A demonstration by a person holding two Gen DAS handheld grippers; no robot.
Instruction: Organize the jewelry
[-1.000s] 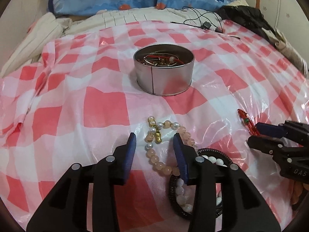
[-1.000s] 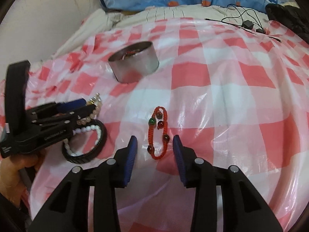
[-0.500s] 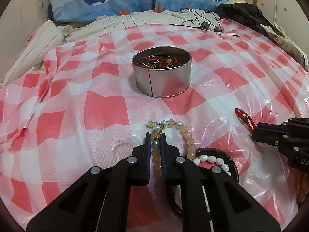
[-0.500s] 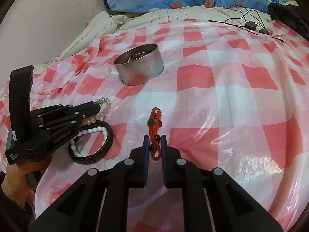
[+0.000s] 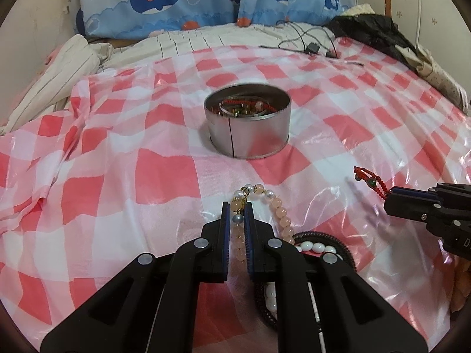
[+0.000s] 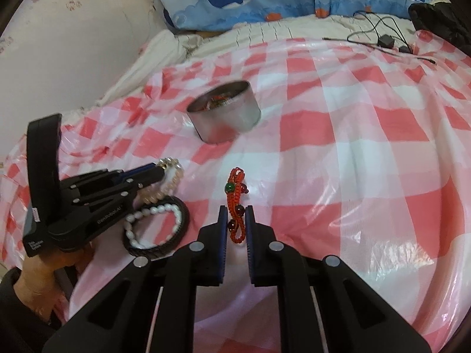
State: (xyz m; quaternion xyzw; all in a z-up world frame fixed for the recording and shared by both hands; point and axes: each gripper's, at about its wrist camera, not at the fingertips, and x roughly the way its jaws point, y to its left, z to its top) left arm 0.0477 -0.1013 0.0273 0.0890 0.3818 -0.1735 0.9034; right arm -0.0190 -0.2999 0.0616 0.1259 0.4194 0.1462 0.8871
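A bed (image 5: 176,44) is seen, spread with a red-and-white checked plastic sheet (image 5: 132,176) that is creased toward the left side. A round metal tin (image 5: 247,126) is set near the sheet's middle, with jewelry lying inside it. Nearer the cameras, a black bracelet (image 6: 176,235) and a white bead bracelet (image 6: 153,211) lie on the sheet, the white one within the black ring. A pink bead bracelet (image 5: 279,214) rests just beside them. At the far edge, black cables (image 5: 306,41) are laid across striped bedding (image 5: 206,41), before whale-print pillows (image 5: 159,8).
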